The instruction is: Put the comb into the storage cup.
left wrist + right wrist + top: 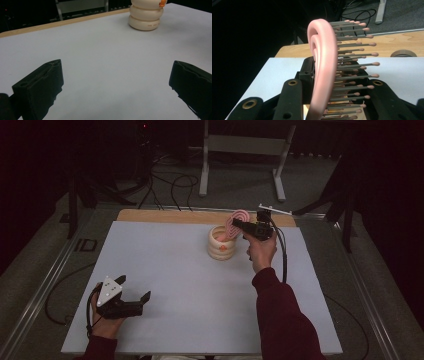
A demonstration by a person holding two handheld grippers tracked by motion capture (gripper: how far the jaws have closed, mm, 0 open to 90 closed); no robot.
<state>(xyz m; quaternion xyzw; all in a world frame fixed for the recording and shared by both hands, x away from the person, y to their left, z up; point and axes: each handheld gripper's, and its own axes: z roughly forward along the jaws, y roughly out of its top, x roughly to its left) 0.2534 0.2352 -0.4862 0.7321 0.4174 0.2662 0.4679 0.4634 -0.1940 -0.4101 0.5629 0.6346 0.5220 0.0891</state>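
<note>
1. Nearest to me, at the near left of the desk (165, 270), I see the left tongs (134, 293) resting low over the pale sheet, in a hand that comes in from the near edge.
2. Their jaws stand wide apart with nothing between them; in the left gripper view bare desk lies between the two black jaws, which point toward the far right.
3. A grey three-cornered plate (109, 290) sits on top of those tongs.
4. Farther off, right of the middle, a forearm in a dark red sleeve (280, 315) reaches to the far part of the desk.
5. That hand carries the right tongs (236, 225), which are clamped on a pink hairbrush (234, 221).
6. In the right gripper view the pink hairbrush (323, 72) stands on edge between the jaws: its long axis runs away from the tongs and upward, its curved pink back is to the left, and its grey pink-tipped bristles (357, 75) point to the right.
7. In the high view the brush is tilted, its rounded end up and toward the far side, just above the mouth of a cream ribbed holder (221, 245).
8. I cannot tell whether the brush touches the holder.
9. The cream ribbed holder (146, 15) stands upright on the far half of the desk, well apart from the left tongs.
</note>
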